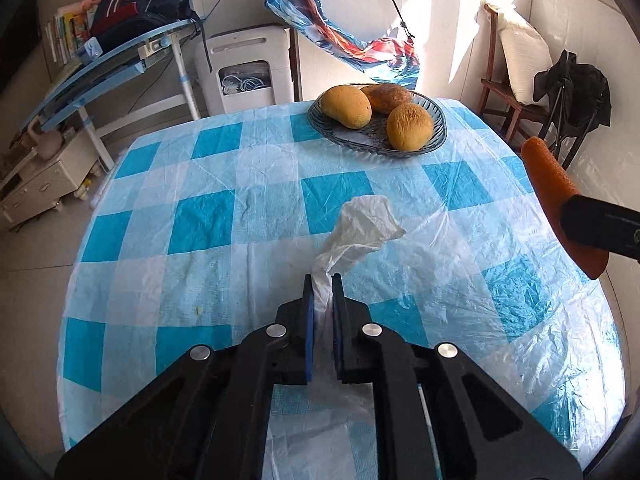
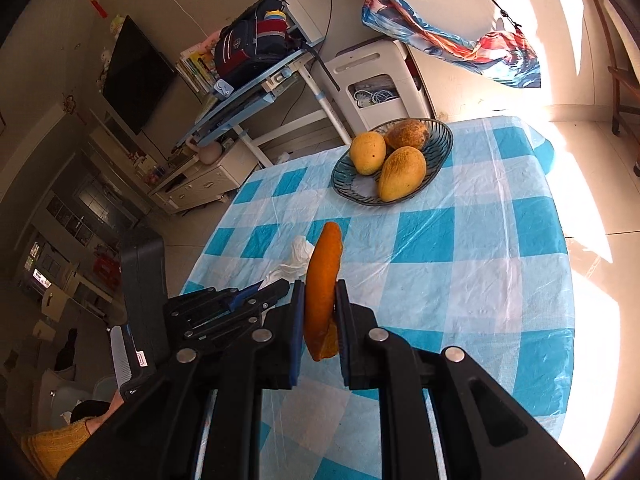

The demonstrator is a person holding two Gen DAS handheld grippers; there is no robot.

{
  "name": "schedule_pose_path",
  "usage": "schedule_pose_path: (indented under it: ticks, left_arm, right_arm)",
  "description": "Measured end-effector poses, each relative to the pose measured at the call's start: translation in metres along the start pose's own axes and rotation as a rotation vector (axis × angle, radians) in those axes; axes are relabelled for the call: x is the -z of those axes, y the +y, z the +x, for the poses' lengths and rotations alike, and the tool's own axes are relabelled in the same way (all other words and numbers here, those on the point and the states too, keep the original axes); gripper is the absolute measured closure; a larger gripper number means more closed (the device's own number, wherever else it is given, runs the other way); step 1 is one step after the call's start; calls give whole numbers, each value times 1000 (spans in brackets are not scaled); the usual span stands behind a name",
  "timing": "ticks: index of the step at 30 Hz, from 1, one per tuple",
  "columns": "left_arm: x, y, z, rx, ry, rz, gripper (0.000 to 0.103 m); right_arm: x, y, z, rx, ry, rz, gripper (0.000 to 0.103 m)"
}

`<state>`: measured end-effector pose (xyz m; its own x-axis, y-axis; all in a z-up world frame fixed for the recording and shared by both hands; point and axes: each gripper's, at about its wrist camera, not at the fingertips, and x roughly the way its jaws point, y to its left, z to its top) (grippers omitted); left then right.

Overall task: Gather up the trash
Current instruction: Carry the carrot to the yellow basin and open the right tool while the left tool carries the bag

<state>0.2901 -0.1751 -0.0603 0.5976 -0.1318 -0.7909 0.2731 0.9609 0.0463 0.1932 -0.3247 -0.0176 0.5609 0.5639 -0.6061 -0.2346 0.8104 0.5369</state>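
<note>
The left gripper (image 1: 322,284) was pinched tight on a crumpled white tissue (image 1: 360,232), soft and wrinkled, just short of the fruit basket (image 1: 320,120). The right gripper (image 2: 320,292) clamped a curved orange peel (image 2: 324,272), likewise nearer than that basket, apparently both gathered as trash.

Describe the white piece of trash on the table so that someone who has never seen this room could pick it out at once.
Start at the table with the blue and white checked cloth. Near its middle, on the near side of the dark fruit dish, the left gripper is shut on a crumpled white tissue. It is the only soft white thing there; the other held scrap, in the right gripper, is a stiff orange peel.
</note>
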Motion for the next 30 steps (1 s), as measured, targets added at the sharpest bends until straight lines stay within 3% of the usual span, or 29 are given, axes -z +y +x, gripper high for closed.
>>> schedule_pose_path:
  ticks: [6, 12, 30]
  left_arm:
    - [44, 34, -77, -71, -51, -39, 95]
    - [87, 59, -137, -93, -80, -73, 95]
    - [173, 84, -232, -37, -116, -160, 95]
  right_arm:
    - [39, 42, -19, -74, -14, -35, 87]
    - [85, 81, -36, -144, -37, -75, 87]
    - [178, 127, -50, -187, 5, -75, 84]
